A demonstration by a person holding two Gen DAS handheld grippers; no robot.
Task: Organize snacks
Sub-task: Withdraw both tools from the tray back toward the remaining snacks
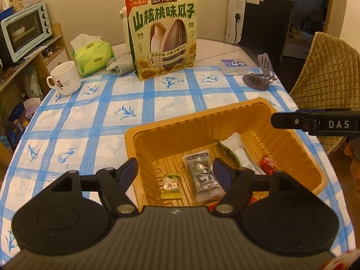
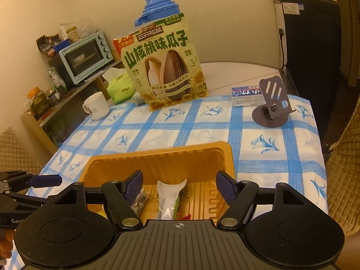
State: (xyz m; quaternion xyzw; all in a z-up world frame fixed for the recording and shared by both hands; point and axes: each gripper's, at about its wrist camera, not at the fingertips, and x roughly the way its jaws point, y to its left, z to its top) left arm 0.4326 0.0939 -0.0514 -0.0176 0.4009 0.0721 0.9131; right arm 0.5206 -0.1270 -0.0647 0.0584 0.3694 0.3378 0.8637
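Orange tray (image 1: pixel 225 117) on the worktop (image 1: pixel 94 117) holds the snack packets (image 1: pixel 203 175). We find left tool (image 1: pixel 175 168) and right tool (image 2: pixel 179 185) released, empty; a careless descent could tip the tray.

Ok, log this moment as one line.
left gripper open, empty | right gripper open, empty | both over orange tray | small snack packets inside

Checked table (image 1: pixel 94 117), orange tray (image 1: pixel 225 121), mug (image 1: pixel 66 77), seed bag (image 1: pixel 163 33)

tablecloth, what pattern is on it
The tablecloth is white with a blue grid and small blue flower prints; the right wrist view shows it best.
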